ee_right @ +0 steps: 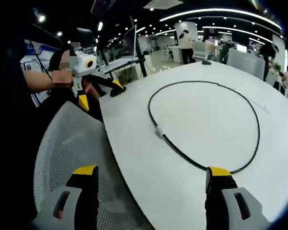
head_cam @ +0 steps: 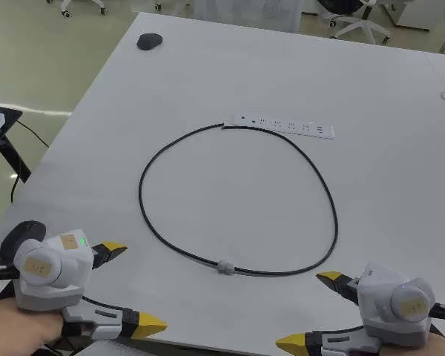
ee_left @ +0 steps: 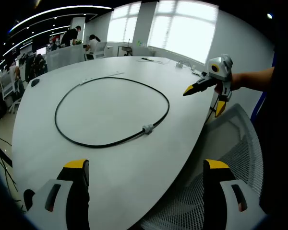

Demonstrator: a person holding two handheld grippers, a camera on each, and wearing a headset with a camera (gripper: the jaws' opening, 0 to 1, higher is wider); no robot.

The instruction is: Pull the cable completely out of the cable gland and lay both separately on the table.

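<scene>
A black cable [head_cam: 140,189] lies in a wide loop on the white table [head_cam: 230,193]. A small grey cable gland [head_cam: 224,266] sits threaded on its near stretch. One cable end meets a white strip [head_cam: 285,125] at the far side. My left gripper [head_cam: 133,285] hovers open over the near left edge, holding nothing. My right gripper [head_cam: 309,310] is open at the near right edge, also holding nothing. The left gripper view has the gland [ee_left: 147,128] ahead of the open gripper [ee_left: 146,165]. In the right gripper view the gland [ee_right: 159,130] lies beyond the open gripper [ee_right: 152,171].
A dark mouse [head_cam: 149,41] rests at the far left corner of the table. A grey mesh chair [ee_left: 230,139] stands against the near table edge. Office chairs [head_cam: 360,22] and desks stand beyond the table, with people in the background.
</scene>
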